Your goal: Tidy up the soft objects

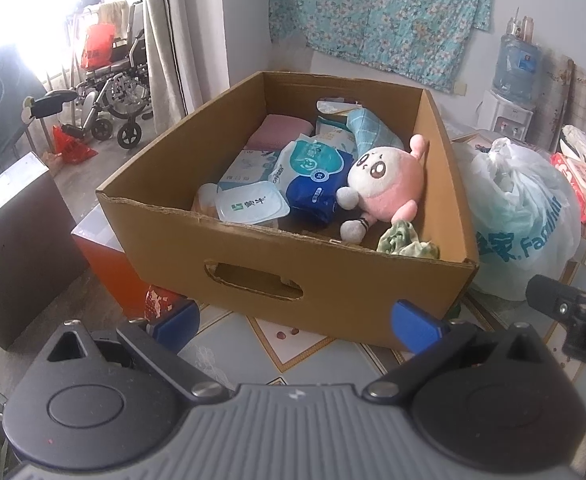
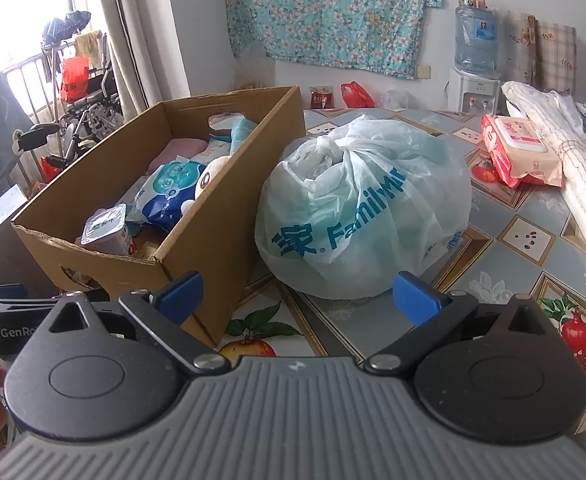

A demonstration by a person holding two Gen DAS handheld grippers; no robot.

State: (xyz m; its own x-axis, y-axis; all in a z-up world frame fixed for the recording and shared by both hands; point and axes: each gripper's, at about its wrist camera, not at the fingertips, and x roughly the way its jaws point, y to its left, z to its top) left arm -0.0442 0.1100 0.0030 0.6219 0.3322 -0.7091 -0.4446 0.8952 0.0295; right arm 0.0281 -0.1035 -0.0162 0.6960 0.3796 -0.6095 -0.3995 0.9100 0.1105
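Note:
A cardboard box (image 1: 253, 256) (image 2: 197, 248) stands on the patterned table. Inside it lie a pink and white plush toy (image 1: 385, 184), blue and white tissue packs (image 1: 317, 168) (image 2: 169, 184), a white yoghurt tub (image 1: 251, 206) (image 2: 105, 228), a pink cloth (image 1: 281, 130), a teal towel (image 1: 369, 132) and a crumpled green cloth (image 1: 405, 240). A tied white plastic bag (image 2: 365, 204) (image 1: 521, 212) sits right of the box. My left gripper (image 1: 293, 326) is open and empty before the box's front wall. My right gripper (image 2: 297, 300) is open and empty, just short of the bag.
A red wet-wipes pack (image 2: 521, 148) and a rolled white cloth (image 2: 581, 172) lie on the table's right side. A water dispenser (image 2: 473, 60) stands at the back wall. A wheelchair (image 1: 113, 92) and an orange box (image 1: 109, 256) are on the floor to the left.

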